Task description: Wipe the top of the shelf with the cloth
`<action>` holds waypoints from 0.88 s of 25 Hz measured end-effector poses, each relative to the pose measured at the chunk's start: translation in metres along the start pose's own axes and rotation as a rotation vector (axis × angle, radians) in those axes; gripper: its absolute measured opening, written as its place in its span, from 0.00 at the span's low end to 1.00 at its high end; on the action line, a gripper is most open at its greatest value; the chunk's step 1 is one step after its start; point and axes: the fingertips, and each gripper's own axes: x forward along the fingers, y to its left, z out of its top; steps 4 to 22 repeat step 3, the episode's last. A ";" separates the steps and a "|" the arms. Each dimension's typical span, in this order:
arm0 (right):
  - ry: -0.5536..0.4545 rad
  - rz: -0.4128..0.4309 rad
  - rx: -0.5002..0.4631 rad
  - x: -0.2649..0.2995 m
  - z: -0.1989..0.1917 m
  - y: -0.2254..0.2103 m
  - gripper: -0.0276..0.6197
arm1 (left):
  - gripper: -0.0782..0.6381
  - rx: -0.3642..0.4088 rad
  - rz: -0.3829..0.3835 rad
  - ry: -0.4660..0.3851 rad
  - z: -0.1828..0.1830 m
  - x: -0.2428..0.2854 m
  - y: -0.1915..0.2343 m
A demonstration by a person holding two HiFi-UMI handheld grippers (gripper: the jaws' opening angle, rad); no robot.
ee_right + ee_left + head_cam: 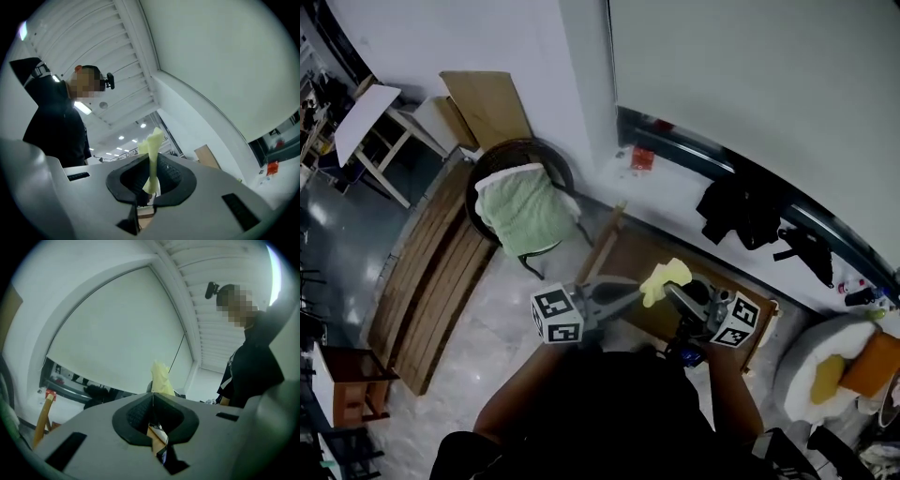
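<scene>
A small yellow cloth (664,278) is held up in the air over the brown wooden shelf top (623,258). My right gripper (670,292) is shut on the cloth, and in the right gripper view the cloth (152,147) runs up between the closed jaws of the right gripper (152,158). My left gripper (636,291) points at the cloth from the left, its tip close beside it. Its jaws meet in a thin seam in the left gripper view, so the left gripper (153,397) is shut with nothing seen between them. The cloth (161,378) stands just beyond them.
A dark round chair with a green cushion (525,211) stands left of the shelf, wooden boards (431,272) lie on the floor beyond it. Dark clothes (741,211) lie on the white sill. A white round seat with yellow and orange cushions (839,370) is at lower right.
</scene>
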 end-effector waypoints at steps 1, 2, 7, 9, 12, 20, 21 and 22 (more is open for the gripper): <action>0.005 -0.001 0.003 -0.002 -0.003 -0.001 0.11 | 0.13 -0.008 -0.001 0.004 -0.003 0.001 -0.001; 0.011 -0.002 0.007 -0.004 -0.007 -0.001 0.11 | 0.13 -0.016 -0.001 0.008 -0.007 0.001 -0.003; 0.017 -0.002 0.011 -0.006 -0.010 -0.001 0.11 | 0.13 -0.025 -0.001 0.011 -0.010 0.002 -0.004; 0.017 -0.002 0.011 -0.006 -0.010 -0.001 0.11 | 0.13 -0.025 -0.001 0.011 -0.010 0.002 -0.004; 0.017 -0.002 0.011 -0.006 -0.010 -0.001 0.11 | 0.13 -0.025 -0.001 0.011 -0.010 0.002 -0.004; 0.017 -0.002 0.011 -0.006 -0.010 -0.001 0.11 | 0.13 -0.025 -0.001 0.011 -0.010 0.002 -0.004; 0.017 -0.002 0.011 -0.006 -0.010 -0.001 0.11 | 0.13 -0.025 -0.001 0.011 -0.010 0.002 -0.004; 0.017 -0.002 0.011 -0.006 -0.010 -0.001 0.11 | 0.13 -0.025 -0.001 0.011 -0.010 0.002 -0.004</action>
